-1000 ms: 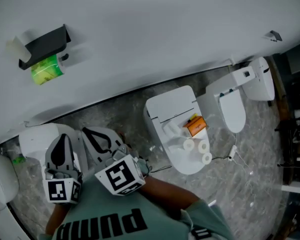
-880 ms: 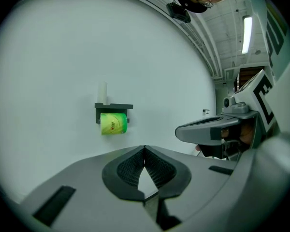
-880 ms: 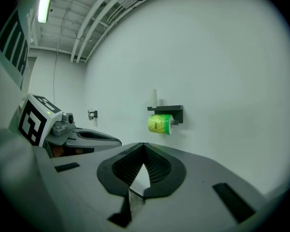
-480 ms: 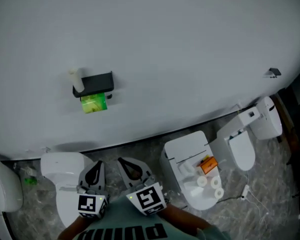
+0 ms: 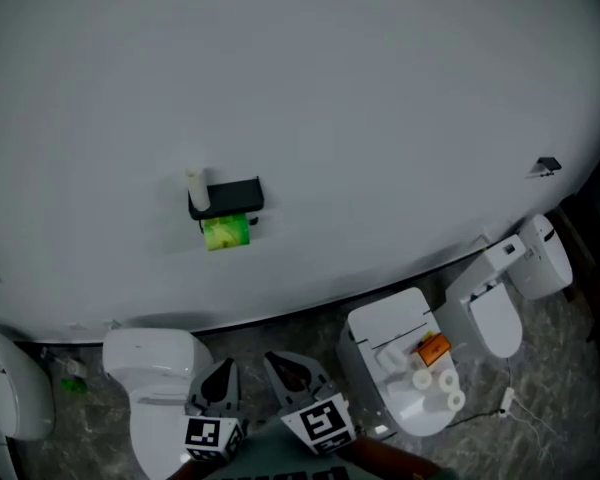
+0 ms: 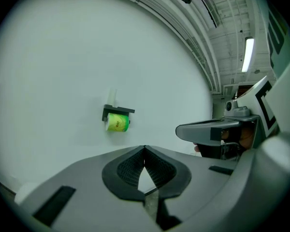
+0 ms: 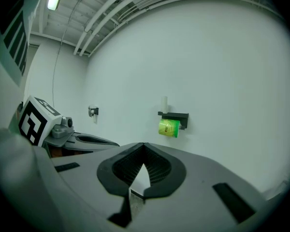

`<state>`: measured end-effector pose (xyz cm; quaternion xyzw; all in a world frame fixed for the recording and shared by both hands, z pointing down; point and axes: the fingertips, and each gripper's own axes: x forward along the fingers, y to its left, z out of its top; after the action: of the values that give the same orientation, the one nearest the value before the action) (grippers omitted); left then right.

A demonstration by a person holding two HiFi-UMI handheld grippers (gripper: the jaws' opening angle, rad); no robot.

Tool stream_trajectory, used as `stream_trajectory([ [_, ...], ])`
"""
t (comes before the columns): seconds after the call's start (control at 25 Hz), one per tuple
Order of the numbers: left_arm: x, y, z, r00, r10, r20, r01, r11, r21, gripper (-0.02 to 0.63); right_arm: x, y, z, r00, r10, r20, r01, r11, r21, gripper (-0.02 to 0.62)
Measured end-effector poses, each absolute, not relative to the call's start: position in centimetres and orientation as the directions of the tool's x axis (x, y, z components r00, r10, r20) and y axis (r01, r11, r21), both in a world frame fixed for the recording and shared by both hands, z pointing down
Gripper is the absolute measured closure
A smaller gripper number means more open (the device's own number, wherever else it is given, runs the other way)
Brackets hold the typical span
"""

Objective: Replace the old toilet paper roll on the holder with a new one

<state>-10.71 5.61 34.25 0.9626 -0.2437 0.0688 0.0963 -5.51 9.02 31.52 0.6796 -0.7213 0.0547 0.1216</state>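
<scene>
A green-wrapped toilet roll [image 5: 226, 233] hangs under a black holder [image 5: 231, 196] on the pale wall, with a white tube [image 5: 195, 185] standing at the holder's left end. Both grippers are low in the head view, well short of the wall. My left gripper [image 5: 223, 370] is shut and empty; my right gripper [image 5: 281, 364] is shut and empty beside it. The left gripper view shows the roll [image 6: 118, 123] up and to the left of the closed tips [image 6: 144, 148]. In the right gripper view the roll [image 7: 168, 128] sits up and to the right of the tips [image 7: 144, 144].
A white toilet [image 5: 152, 363] stands just left of the grippers. To the right, another toilet [image 5: 385, 328] carries three white rolls [image 5: 435, 385] and an orange pack [image 5: 433, 348] on its lid. A third toilet [image 5: 500, 313] stands farther right. The floor is grey marble.
The head view has swung so the holder went from the upper left to mid-picture. Both grippers slid down to the bottom edge, still shut and side by side.
</scene>
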Motion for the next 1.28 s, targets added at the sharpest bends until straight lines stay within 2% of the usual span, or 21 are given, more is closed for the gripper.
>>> stream_trajectory([
  [0.36,-12.3,7.6,35.2,0.878,-0.447,0.174,-0.476,-0.858,0.196,0.603,-6.4,11.0,31.9,-0.026,-0.966,0.256,-0.997,0.045,0.067,0.591],
  [0.6,-12.4,7.7,35.0,0.849,-0.5,0.171,-0.526,-0.831,0.182,0.603,-6.5,10.7,32.1,-0.092,-0.961,0.26,-0.993,0.11,0.052,0.591],
  [1.28,-1.5,15.8,35.1,0.744,-0.626,0.234,-0.659,-0.744,0.108,0.603,5.8,18.0,32.2,-0.233,-0.947,0.221,-0.969,0.246,0.033,0.591],
])
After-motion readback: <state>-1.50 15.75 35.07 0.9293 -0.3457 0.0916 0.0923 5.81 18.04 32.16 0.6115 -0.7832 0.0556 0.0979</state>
